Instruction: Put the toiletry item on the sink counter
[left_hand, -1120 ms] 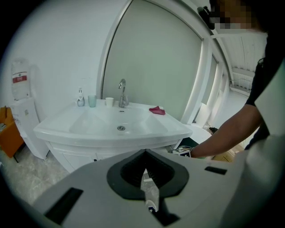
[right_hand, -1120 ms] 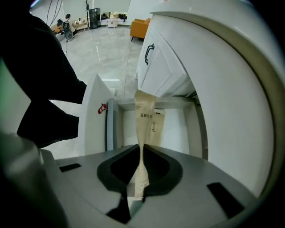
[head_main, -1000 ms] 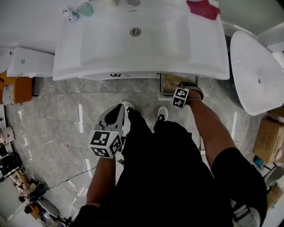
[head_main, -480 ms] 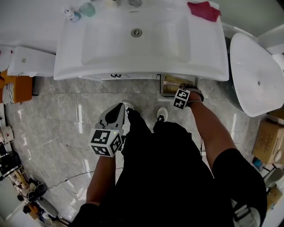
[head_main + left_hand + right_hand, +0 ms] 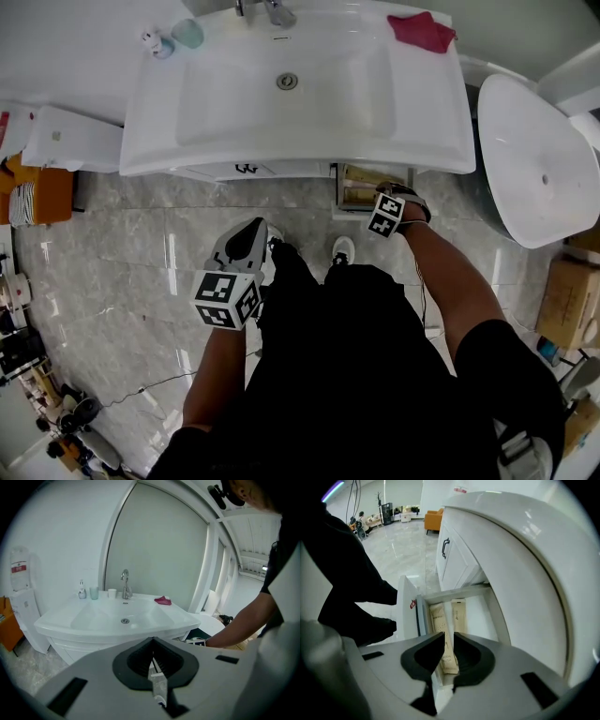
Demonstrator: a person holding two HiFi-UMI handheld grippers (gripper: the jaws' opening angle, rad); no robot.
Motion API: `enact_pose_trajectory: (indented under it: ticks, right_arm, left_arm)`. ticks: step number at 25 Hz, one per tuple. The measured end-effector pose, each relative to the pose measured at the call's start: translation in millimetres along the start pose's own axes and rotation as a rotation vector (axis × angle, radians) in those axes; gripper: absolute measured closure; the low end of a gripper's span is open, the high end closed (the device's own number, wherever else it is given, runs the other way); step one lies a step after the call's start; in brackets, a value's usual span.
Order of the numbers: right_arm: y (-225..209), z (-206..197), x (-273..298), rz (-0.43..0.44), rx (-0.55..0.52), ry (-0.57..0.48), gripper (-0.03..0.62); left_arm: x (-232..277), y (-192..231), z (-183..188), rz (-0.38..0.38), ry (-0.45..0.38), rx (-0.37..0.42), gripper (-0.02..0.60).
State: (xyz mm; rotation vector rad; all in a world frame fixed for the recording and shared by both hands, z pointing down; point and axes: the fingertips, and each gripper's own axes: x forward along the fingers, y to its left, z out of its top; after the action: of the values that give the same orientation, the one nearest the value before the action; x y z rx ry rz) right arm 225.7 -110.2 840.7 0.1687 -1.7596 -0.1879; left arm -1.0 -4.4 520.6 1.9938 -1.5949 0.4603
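- The right tongs [image 5: 449,637] are pointing steeply down into the open drawer [image 5: 352,173], which is sticking out from under the front edge of the counter [image 5: 422,112], right of its drain.
- Their jaws have just been opening and are standing slightly apart, released.
- A beige packet [image 5: 440,620] is showing through the gap between them. It is lying flat in the drawer below the counter, and the pads are not pressing on it.
- A second beige packet [image 5: 458,616] is lying just beside the first, on the side nearer the cabinet.
- The left tongs [image 5: 152,641] are hanging in front of the counter, well apart from it and aiming toward its basin.
- Their jaws are clenched on a thin white tube [image 5: 157,681], which is sitting upright between them.
- On the counter, a red cloth [image 5: 422,30] is lying at the back right corner.
- A teal cup [image 5: 187,33] and a small bottle [image 5: 153,42] are standing at the back left, near the faucet [image 5: 272,11].
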Motion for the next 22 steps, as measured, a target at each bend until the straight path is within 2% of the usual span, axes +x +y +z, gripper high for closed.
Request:
enact_pose_trajectory:
  ticks: [5, 13, 17, 22]
  right_arm:
    - [-8.3, 19.9, -40.0, -0.018, 0.200, -0.143, 0.543]
    - [-18.7, 52.0, -138.1, 0.007, 0.637, -0.452, 0.556]
    - [-16.3, 74.2, -186.9, 0.033, 0.771, -0.611, 0.569]
    - [-3.2, 116.1, -246.8, 0.116, 0.899, -0.817, 0.583]
  left_arm:
    - [-12.5, -4.7, 5.4, 0.021, -0.026, 0.008, 0.577]
    - [-27.4, -5.7, 14.6, 0.029, -0.044, 0.019, 0.577]
    - [-25.7, -5.3, 24.5, -0.005, -0.052, 0.041, 0.577]
    - [-26.4, -5.6, 36.4, -0.075, -0.068, 0.078, 0.577]
